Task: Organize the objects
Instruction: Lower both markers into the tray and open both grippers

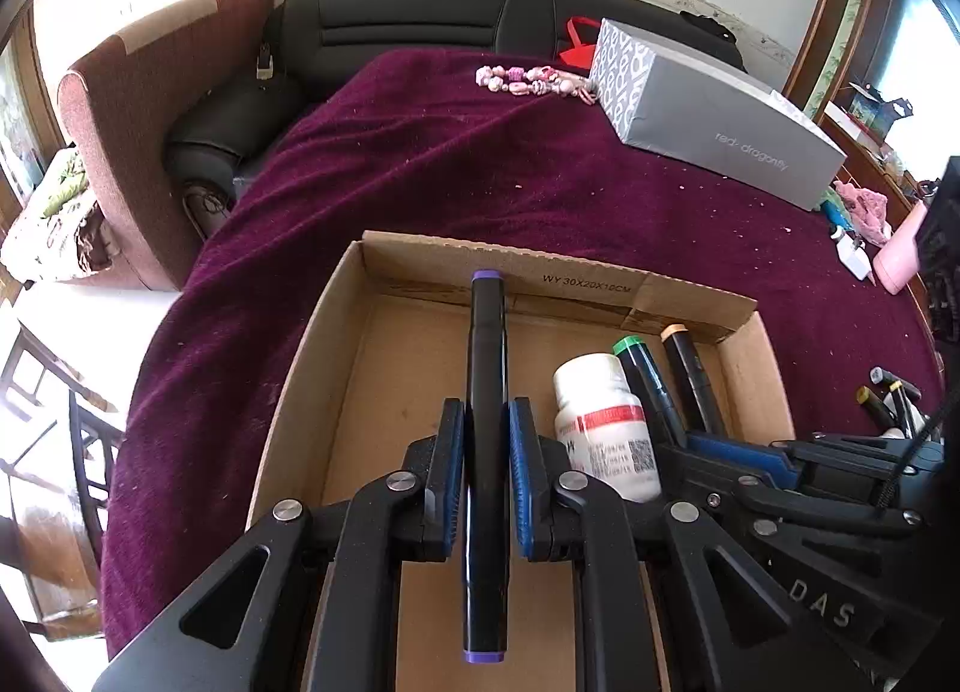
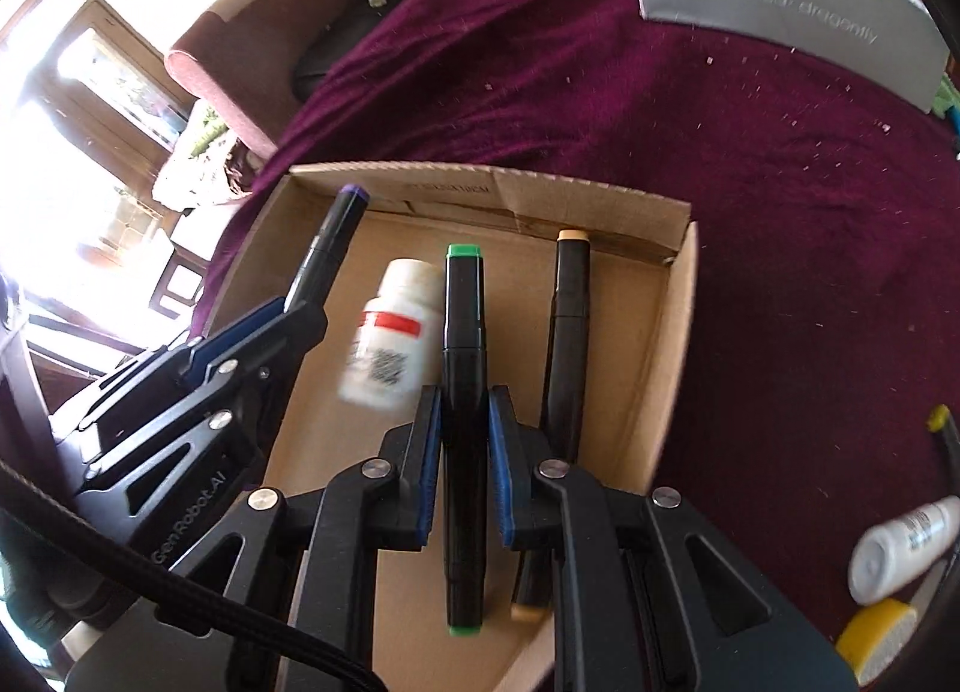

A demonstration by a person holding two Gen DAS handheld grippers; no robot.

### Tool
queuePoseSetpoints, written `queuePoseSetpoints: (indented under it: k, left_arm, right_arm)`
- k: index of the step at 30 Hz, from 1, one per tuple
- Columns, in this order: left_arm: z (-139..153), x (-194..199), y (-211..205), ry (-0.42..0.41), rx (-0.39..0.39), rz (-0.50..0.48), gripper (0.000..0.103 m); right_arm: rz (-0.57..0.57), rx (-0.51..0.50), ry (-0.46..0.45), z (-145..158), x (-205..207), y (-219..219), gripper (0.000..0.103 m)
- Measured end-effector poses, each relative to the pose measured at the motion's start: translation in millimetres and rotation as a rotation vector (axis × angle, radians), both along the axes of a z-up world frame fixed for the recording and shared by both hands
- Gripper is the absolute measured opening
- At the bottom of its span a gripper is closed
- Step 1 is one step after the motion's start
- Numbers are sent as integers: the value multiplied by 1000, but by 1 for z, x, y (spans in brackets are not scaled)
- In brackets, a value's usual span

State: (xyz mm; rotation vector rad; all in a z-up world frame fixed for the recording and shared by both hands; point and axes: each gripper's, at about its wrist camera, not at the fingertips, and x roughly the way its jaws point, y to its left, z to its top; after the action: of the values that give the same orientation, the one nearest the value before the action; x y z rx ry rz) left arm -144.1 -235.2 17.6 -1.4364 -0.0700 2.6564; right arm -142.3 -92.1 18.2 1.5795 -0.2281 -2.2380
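Note:
A black marker with purple caps [image 1: 486,344] stands between the blue pads of my left gripper [image 1: 487,407], which is shut on it over the open cardboard box [image 1: 540,272]. My right gripper [image 2: 465,395] is shut on a black marker with green caps [image 2: 462,320], also above the box [image 2: 678,302]. On the box floor lie a white bottle with a red label [image 2: 390,332] and a beige-capped marker [image 2: 567,332]. Each view shows the other gripper beside it: the right gripper [image 1: 708,446] and the left gripper [image 2: 294,314] with the purple marker [image 2: 336,230].
A purple cloth [image 1: 420,164] covers the table. A grey shoe box [image 1: 720,134] and pink beads [image 1: 528,80] lie at the far side. To the right of the box are a white bottle [image 2: 900,548], a yellow object [image 2: 876,638], loose markers [image 1: 888,392] and a pink cup [image 1: 897,266].

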Motion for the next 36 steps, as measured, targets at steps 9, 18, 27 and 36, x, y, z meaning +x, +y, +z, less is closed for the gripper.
queuePoseSetpoints:
  k: [9,18,27,36]
  left_arm:
    - [-9,-8,-5,-30,85,19,12]
    - [29,12,-18,50,118,78,13]
    - [27,65,38,139,184,-59,36]
    - [6,89,55,15,197,-10,37]
  right_arm:
    - [-10,62,70,2,-1,1,18]
    - [-55,37,152,20,7,13,39]
    - [-138,-95,259,69,47,58,49]
    - [-168,-47,348,119,116,139,52]
